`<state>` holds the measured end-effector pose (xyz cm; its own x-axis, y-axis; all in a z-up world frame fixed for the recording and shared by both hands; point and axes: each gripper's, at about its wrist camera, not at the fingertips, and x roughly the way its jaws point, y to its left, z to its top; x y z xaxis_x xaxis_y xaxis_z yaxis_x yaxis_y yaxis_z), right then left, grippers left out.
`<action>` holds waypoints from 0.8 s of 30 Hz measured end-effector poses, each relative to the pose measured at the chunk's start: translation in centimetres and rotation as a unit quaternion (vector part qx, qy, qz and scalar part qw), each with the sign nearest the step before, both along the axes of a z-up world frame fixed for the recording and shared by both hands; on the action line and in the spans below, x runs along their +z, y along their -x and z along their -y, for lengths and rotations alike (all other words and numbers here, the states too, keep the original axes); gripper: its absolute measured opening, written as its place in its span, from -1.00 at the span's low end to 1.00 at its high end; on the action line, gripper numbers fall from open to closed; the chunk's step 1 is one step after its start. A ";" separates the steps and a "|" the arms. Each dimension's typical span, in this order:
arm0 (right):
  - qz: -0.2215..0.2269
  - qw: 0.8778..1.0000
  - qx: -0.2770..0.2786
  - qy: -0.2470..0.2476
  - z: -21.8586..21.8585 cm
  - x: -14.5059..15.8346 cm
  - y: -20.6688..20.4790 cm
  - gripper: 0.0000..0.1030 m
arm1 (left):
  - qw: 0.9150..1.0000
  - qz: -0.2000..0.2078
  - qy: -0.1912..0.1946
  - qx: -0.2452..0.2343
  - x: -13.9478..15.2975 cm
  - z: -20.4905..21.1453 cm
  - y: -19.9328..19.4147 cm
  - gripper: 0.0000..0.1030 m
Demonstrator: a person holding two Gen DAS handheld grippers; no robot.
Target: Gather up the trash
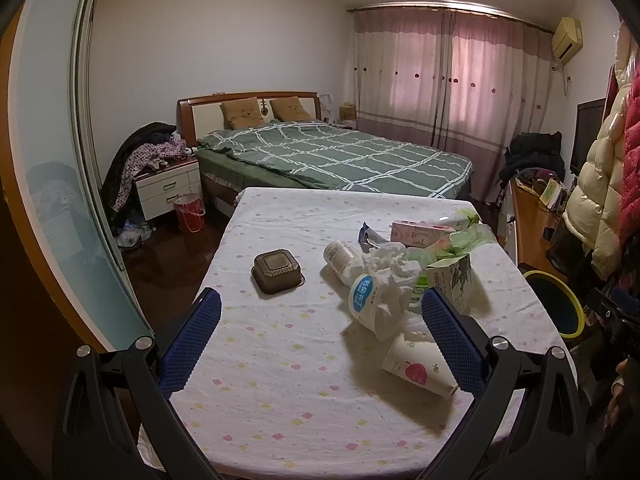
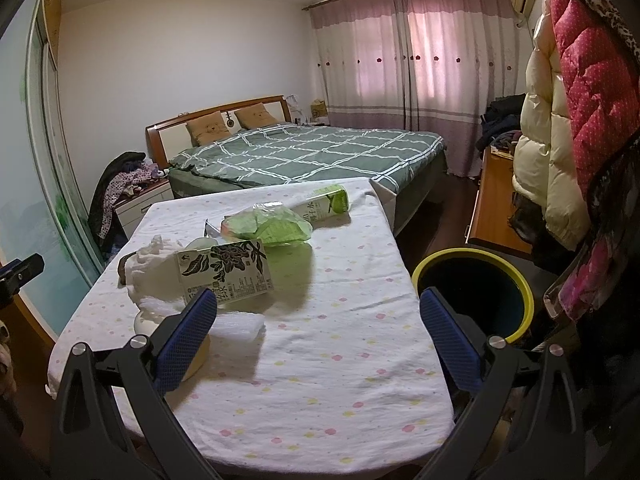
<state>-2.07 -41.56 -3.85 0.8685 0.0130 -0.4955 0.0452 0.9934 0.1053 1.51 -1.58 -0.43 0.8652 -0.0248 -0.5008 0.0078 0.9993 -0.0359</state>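
Both tongs, left (image 1: pixel 320 320) and right (image 2: pixel 318 320), are held spread, nothing pinched. Trash is heaped on the table (image 2: pixel 340 360). A bin (image 2: pixel 516 276) is seen beside it.

Home bedroom: made bed (image 1: pixel 332 156) with pillows (image 1: pixel 240 112), nightstand (image 1: pixel 168 188), drawn curtains (image 1: pixel 448 80), hanging coats (image 2: pixel 576 100).

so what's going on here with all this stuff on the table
A person holds two hand-held grippers over a table covered in a dotted white cloth. Both the left hand-held gripper and the right hand-held gripper are open and hold nothing. Litter lies on the cloth: a crumpled white tissue, a paper cup with a strawberry print on its side, and a leaf-printed carton. A yellow-rimmed dark bin stands beside the table. Nothing is picked up yet.
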 end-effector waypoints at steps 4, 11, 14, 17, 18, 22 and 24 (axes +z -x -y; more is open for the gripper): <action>-0.001 1.000 -0.001 -0.001 0.0 -0.1 -0.1 0.88 | 1.000 0.000 0.000 0.000 0.0 0.0 0.0 0.92; -0.001 1.000 -0.001 -0.001 0.1 -0.1 -0.1 0.88 | 1.000 -0.001 -0.001 -0.001 -0.2 0.1 -0.1 0.92; -0.001 1.000 -0.001 -0.002 0.1 -0.1 -0.2 0.88 | 1.000 -0.001 -0.001 -0.002 -0.2 0.2 -0.1 0.92; -0.001 1.000 -0.002 -0.001 0.1 -0.1 -0.2 0.88 | 1.000 -0.001 -0.002 -0.002 -0.3 0.2 -0.1 0.92; -0.001 1.000 -0.001 -0.002 0.1 -0.1 -0.2 0.88 | 1.000 -0.001 -0.002 -0.002 -0.3 0.2 -0.1 0.92; -0.001 1.000 -0.001 -0.002 0.1 -0.1 -0.2 0.88 | 1.000 -0.001 -0.001 -0.002 -0.3 0.2 -0.1 0.92; -0.001 1.000 -0.001 -0.002 0.1 0.0 -0.2 0.88 | 1.000 -0.001 -0.001 -0.002 -0.3 0.2 -0.1 0.92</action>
<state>-1.87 -41.69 -3.89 0.8678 0.0127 -0.4968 0.0475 0.9930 0.1084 1.59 -1.80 -0.75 0.8639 -0.0267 -0.5030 0.0114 0.9994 -0.0334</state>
